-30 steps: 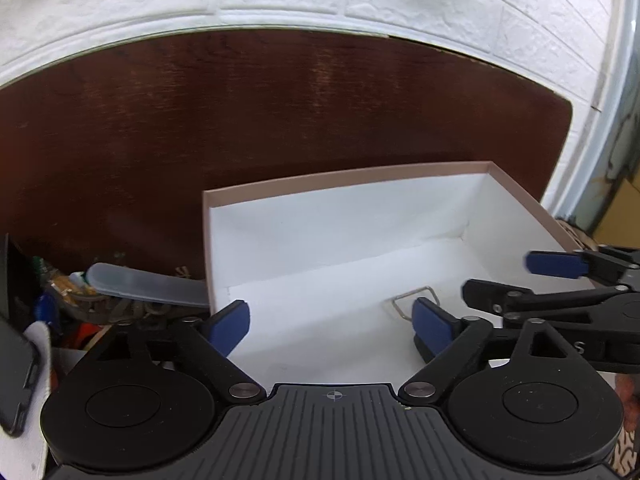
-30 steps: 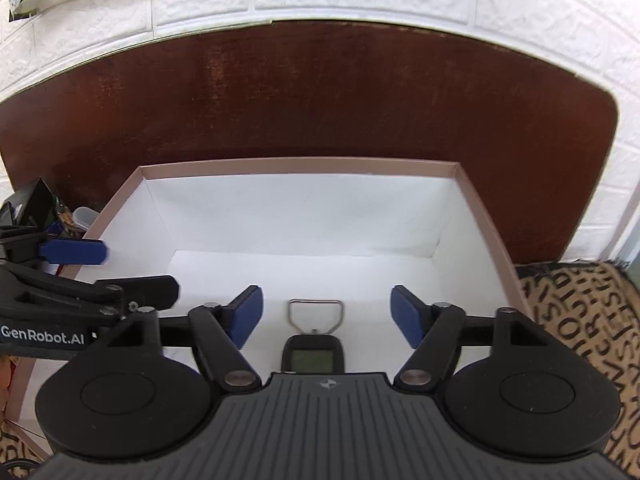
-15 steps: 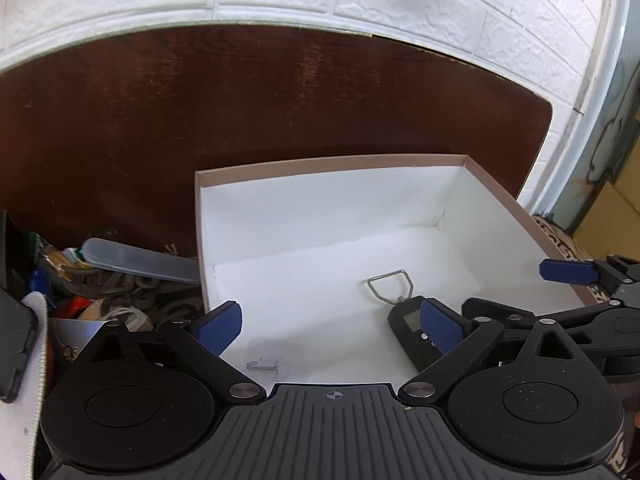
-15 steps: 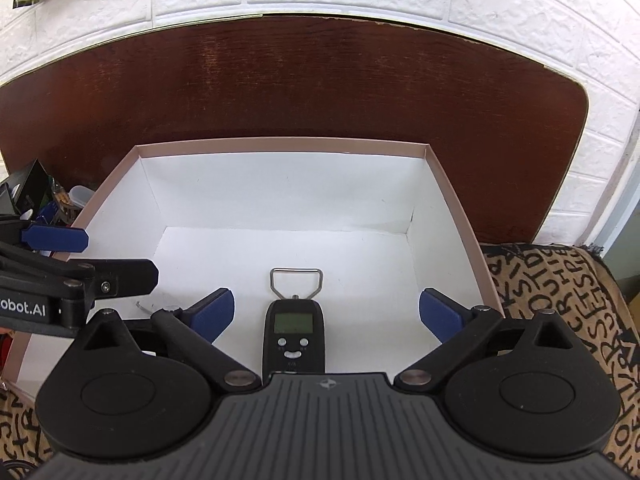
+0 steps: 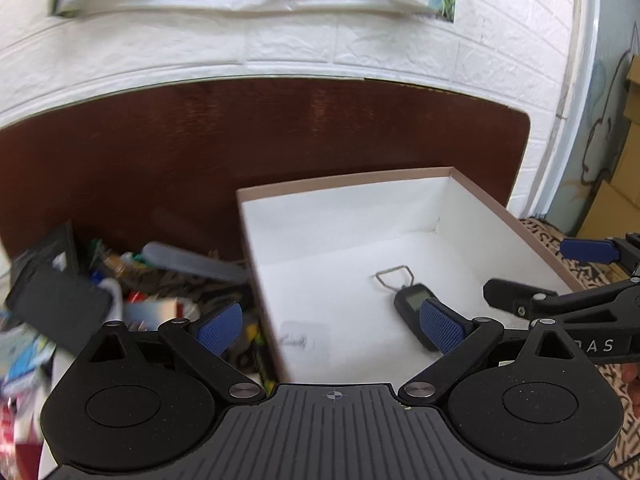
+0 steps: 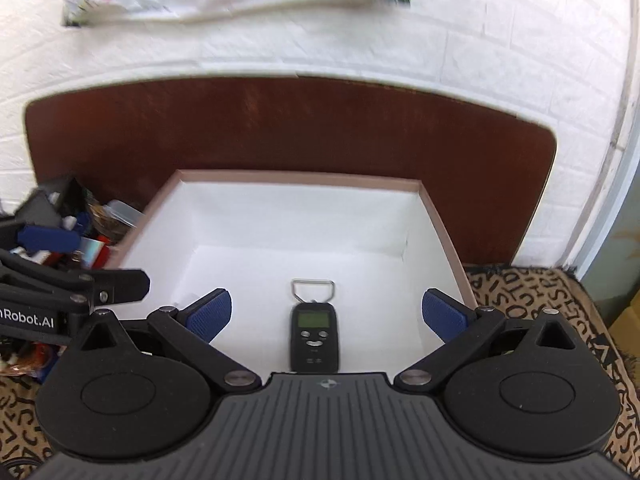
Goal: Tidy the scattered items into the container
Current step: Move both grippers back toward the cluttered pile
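Observation:
A white box with a tan rim [image 5: 344,180] [image 6: 300,177] stands against a dark brown board. A black hand-held digital scale [image 6: 315,338] with a metal loop lies on the box floor; it also shows in the left wrist view [image 5: 412,300]. A small clear packet [image 5: 304,338] lies near the box's left wall. My left gripper [image 5: 330,324] is open and empty above the box's left wall. My right gripper [image 6: 326,316] is open and empty above the scale. A pile of scattered items [image 5: 120,292] [image 6: 80,232] lies left of the box.
A black flat device [image 5: 56,300] and a clear plastic piece [image 5: 188,262] lie in the pile. A patterned cloth [image 6: 560,300] covers the surface to the right of the box. A white brick wall [image 5: 320,48] rises behind the board.
Both grippers have pulled back and risen, so the box looks smaller and more wall shows. The scale stays on the box floor. The left view has shifted toward the pile.

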A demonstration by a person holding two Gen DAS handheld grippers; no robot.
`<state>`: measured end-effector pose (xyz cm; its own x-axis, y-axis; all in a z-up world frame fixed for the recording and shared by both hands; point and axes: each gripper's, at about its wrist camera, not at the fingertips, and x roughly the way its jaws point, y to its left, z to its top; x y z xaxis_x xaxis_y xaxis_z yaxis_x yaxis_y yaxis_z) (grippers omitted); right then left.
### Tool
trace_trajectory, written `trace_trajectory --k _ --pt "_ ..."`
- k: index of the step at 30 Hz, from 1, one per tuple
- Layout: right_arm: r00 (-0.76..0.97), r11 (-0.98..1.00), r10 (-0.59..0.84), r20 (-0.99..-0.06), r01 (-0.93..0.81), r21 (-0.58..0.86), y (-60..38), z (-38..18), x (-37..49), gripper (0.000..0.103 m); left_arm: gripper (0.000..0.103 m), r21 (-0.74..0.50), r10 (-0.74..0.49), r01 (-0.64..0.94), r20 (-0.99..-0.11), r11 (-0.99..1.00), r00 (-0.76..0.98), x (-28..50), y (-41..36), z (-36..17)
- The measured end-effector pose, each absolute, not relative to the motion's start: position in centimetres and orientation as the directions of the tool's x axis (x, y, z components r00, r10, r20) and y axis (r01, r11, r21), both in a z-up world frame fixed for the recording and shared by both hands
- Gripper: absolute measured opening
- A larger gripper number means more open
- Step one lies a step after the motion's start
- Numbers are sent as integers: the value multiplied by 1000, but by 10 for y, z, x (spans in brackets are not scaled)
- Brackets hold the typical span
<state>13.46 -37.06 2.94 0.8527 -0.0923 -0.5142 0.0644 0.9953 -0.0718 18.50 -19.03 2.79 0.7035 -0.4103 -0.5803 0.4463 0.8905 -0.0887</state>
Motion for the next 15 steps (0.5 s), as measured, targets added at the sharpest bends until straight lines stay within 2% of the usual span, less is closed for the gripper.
trace_trajectory --k 7,12,15 --pt "902 997 -9 -431 -26 -75 -323 22 87 102 101 -127 -366 363 -579 923 729 132 -135 8" --pt "908 995 86 -410 -103 -20 -288 6 64 103 101 -152 -318 285 -598 946 735 102 -94 -11" --pt "906 988 123 -405 -150 -34 -264 -8 50 103 101 -154 -279 234 -609 960 743 88 -70 -21"
